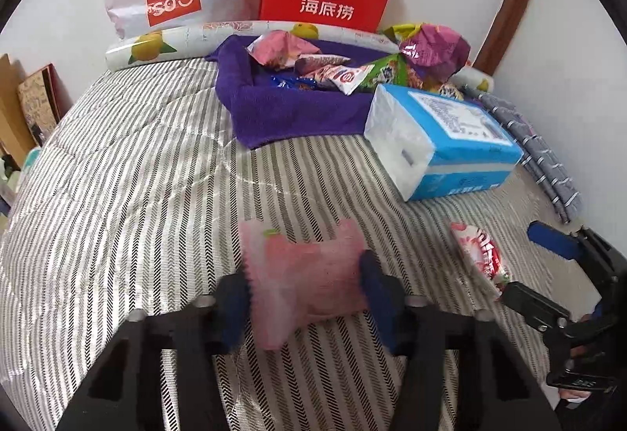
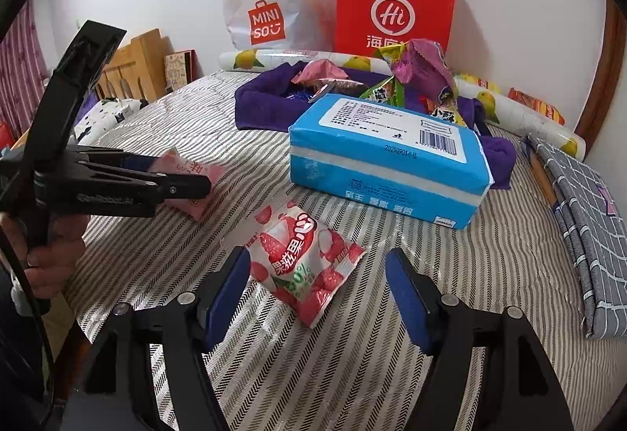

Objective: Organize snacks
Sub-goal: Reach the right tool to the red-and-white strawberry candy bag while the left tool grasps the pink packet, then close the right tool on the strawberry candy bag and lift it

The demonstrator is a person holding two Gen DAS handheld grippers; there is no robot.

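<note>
Most snacks already lie on the purple towel (image 1: 274, 113) at the bed's far end. Our left hand-held gripper (image 1: 303, 297) clamps a pink packet (image 1: 301, 274); our right hand-held gripper (image 2: 317, 294) stands open around the lychee packet (image 2: 305, 258), ungrasped. Both remain to be placed.

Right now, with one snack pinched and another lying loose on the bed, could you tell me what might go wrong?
1. The left gripper holds the pink packet only by its thin edges, so it may slip out on the way to the purple towel nest.
2. The strawberry packet lies between the right gripper's open jaws on slippery striped bedding; closing may push it away.
</note>
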